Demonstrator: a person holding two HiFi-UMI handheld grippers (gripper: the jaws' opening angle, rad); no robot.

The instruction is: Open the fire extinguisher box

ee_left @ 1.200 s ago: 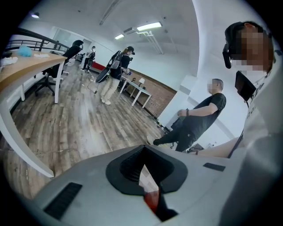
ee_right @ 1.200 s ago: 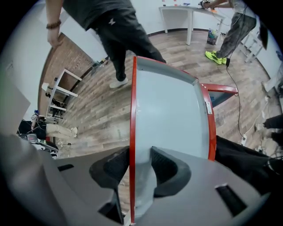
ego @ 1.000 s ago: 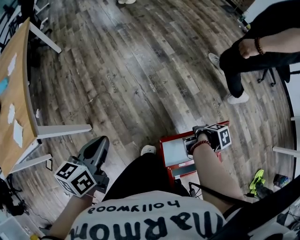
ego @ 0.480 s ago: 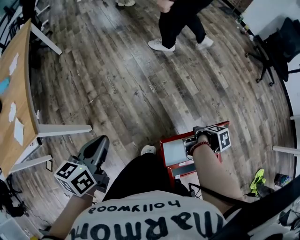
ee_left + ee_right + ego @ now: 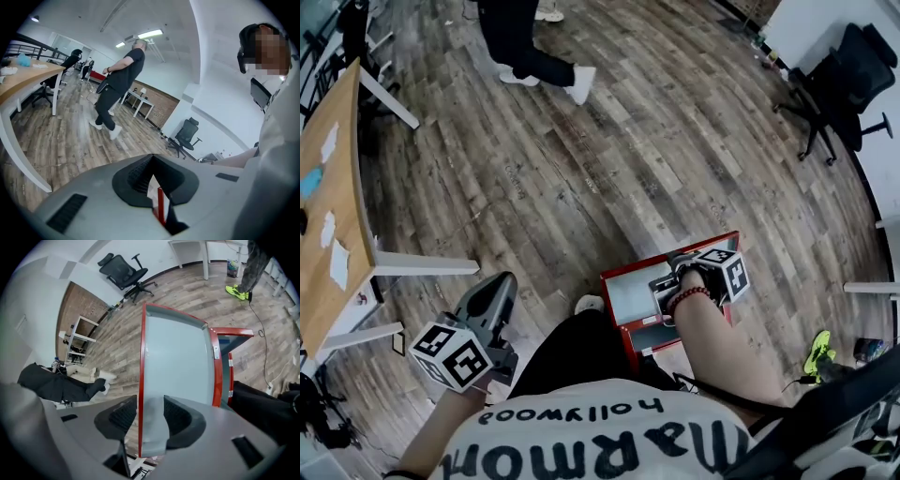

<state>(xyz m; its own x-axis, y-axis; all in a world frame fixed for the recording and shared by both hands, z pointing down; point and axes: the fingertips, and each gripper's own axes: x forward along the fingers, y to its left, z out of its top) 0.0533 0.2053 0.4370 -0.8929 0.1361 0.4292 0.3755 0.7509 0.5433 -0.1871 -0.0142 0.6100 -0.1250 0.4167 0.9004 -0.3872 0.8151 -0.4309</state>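
The red fire extinguisher box (image 5: 625, 330) stands on the floor by my right knee. Its pale-panelled door (image 5: 630, 292) is swung out from it. My right gripper (image 5: 667, 279) grips the door at its free edge. In the right gripper view the door panel (image 5: 176, 352) runs away from the right gripper (image 5: 150, 405). The red frame and a grey handle piece lie between its pads, and the jaws are opening slightly. The box body (image 5: 230, 366) shows behind the door. My left gripper (image 5: 497, 281) hangs off to the left, holding nothing. In its own view the left gripper (image 5: 151, 160) has its tips together.
A wooden table (image 5: 328, 187) with white legs (image 5: 427, 267) stands at the left. A person (image 5: 520, 42) walks at the far top. An office chair (image 5: 844, 84) is at the upper right, and a green shoe (image 5: 818, 354) and cables lie at the right.
The door, with my right gripper on it, has shifted a little left and up in the head view. A walking person crossed from the right to the upper left. My left gripper stayed put.
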